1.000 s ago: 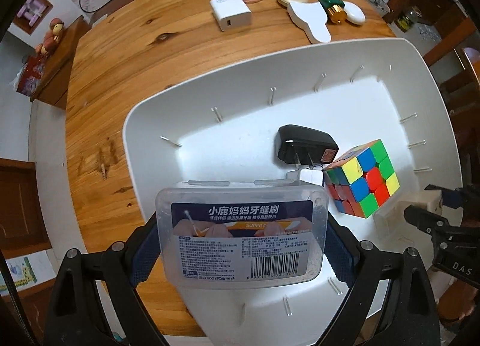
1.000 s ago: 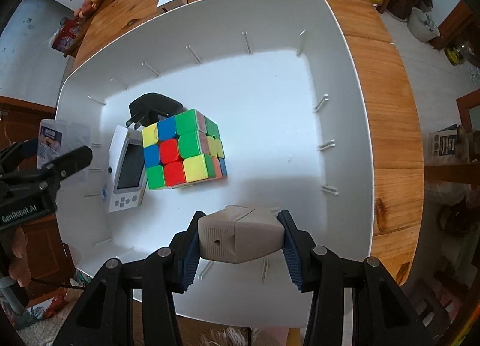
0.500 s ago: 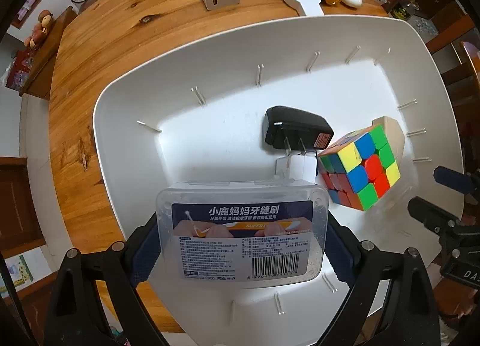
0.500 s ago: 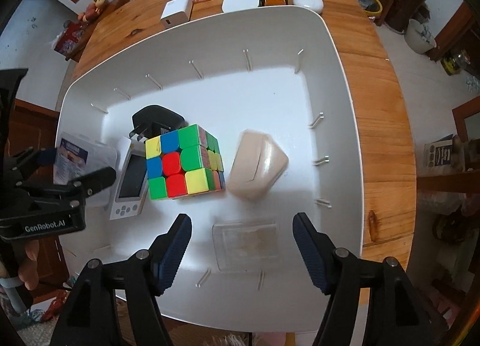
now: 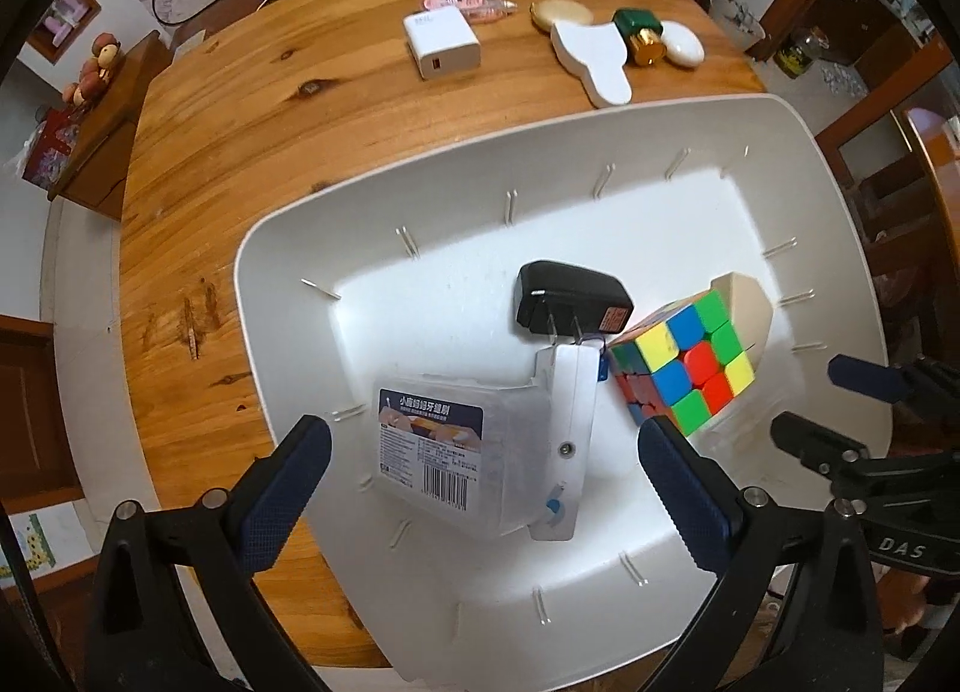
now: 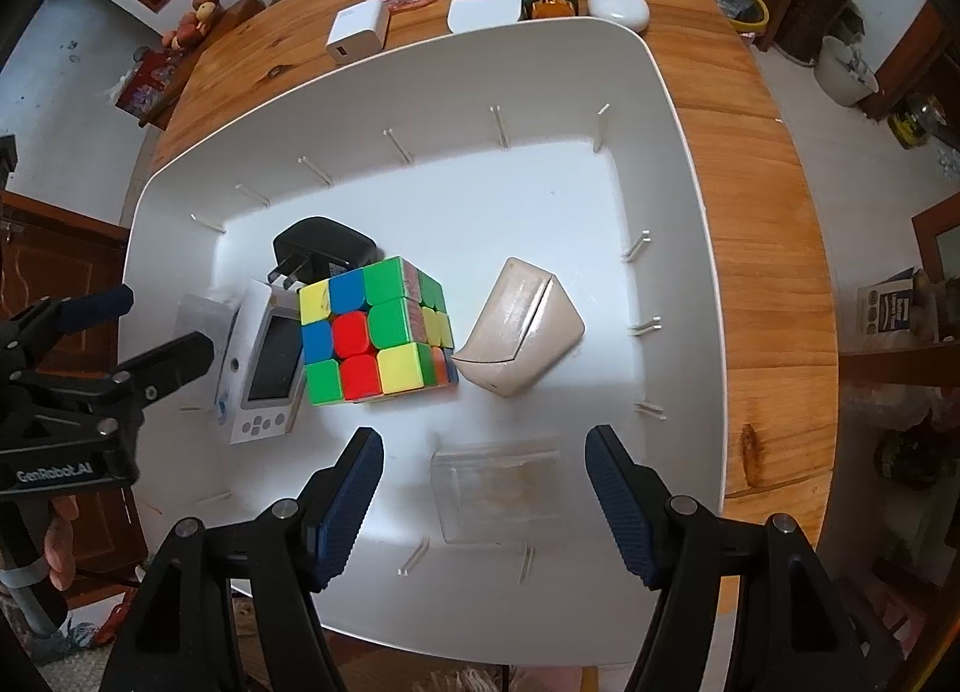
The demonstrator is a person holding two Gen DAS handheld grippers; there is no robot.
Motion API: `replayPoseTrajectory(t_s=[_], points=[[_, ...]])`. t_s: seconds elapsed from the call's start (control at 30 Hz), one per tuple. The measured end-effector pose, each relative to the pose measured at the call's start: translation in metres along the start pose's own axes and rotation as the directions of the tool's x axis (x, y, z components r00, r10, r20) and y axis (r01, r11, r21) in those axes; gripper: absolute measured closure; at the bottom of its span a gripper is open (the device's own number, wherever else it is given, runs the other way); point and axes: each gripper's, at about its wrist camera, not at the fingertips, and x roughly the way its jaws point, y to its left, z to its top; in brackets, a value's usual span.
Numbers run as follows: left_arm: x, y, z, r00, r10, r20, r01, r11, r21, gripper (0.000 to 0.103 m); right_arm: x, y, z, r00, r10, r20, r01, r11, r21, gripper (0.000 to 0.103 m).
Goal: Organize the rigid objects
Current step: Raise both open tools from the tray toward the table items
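A big white bin on the wooden table holds a colour cube, a black plug adapter, a white device with a screen and a beige case. A clear labelled box lies tilted against the white device. My left gripper hangs above the box; its jaws are opening and the pads stand clear of it. My right gripper is open over a flat clear box on the bin floor, touching nothing. The beige case lies beside the cube.
Beyond the bin on the table lie a white charger, a pink item, a round beige compact, a white flat piece, a green-gold bottle and a white oval case.
The left gripper let go of the clear labelled box, which now rests in the bin against the white device. The right gripper released the beige case, which now lies beside the cube.
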Motion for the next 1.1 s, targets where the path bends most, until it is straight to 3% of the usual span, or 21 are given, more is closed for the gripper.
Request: replayPoseTrajectory(t_s=[0.77,1.1], points=[[-0.033,-0.005,0.023,0.998,-0.032,0.046,0.031,1.000,0.004,0.001,-0.009,-0.001,0.008,0.999,0.025,0.023,-0.025,1.000,0.010,0.032],[-0.061,0.010,0.058,0.994,-0.048,0.103,0.052,0.998,-0.032,0.001,-0.030,0.003,0.029,0.996,0.052,0.067,-0.052,0.999,-0.015,0.032]])
